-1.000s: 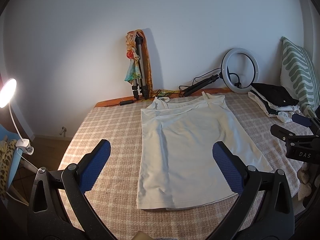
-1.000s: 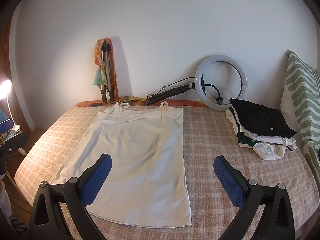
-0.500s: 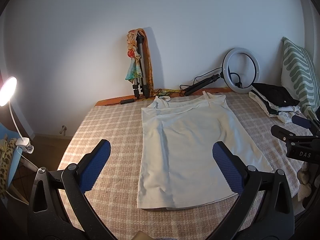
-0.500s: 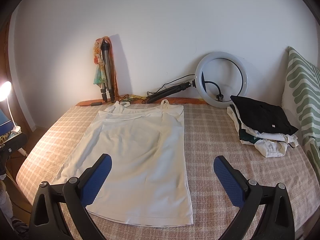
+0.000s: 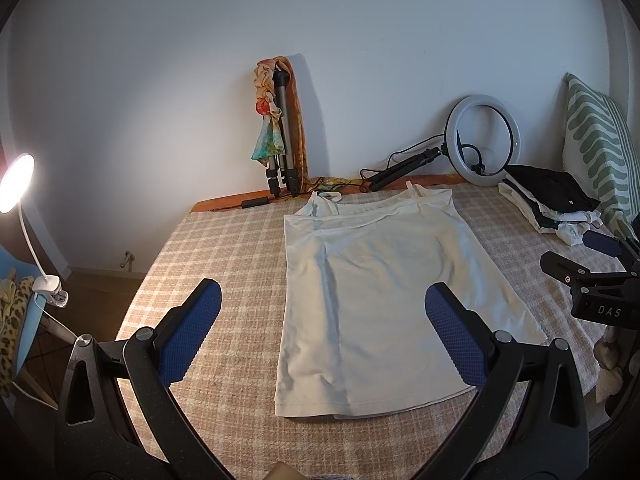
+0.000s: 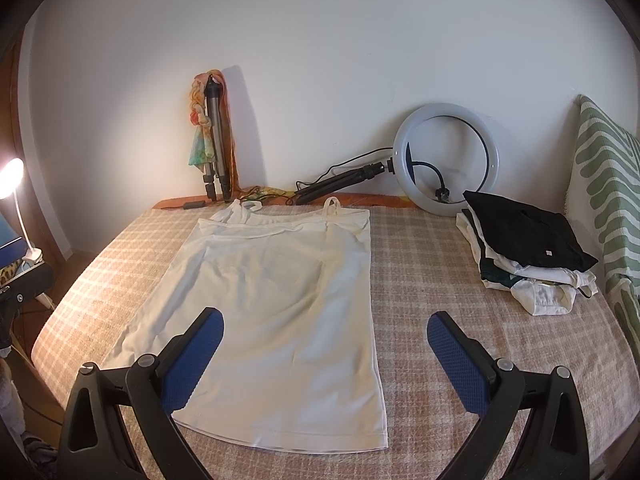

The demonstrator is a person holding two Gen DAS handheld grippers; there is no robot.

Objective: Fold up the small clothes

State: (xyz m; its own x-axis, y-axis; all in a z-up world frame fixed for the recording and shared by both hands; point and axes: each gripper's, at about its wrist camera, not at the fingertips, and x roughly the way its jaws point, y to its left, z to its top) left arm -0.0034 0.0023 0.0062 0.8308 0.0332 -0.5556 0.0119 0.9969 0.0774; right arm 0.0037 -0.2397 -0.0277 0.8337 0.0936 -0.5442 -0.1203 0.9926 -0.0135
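Note:
A white camisole top [image 5: 376, 284] lies flat on the checked bed cover [image 5: 224, 256], straps toward the wall, hem toward me. It also shows in the right wrist view [image 6: 280, 300]. My left gripper [image 5: 322, 320] is open and empty, held above the hem's left part. My right gripper [image 6: 326, 344] is open and empty, above the hem's right corner. The right gripper's body [image 5: 592, 284] shows at the right edge of the left wrist view.
A stack of folded clothes [image 6: 524, 252] with a black one on top sits at the right. A ring light [image 6: 446, 160], a tripod with scarves [image 6: 214, 140] and a green patterned pillow [image 6: 608, 200] stand along the wall. A lit lamp [image 5: 16, 184] is at the left.
Both views have shifted very slightly; the grippers stay open above the hem and the top has not moved.

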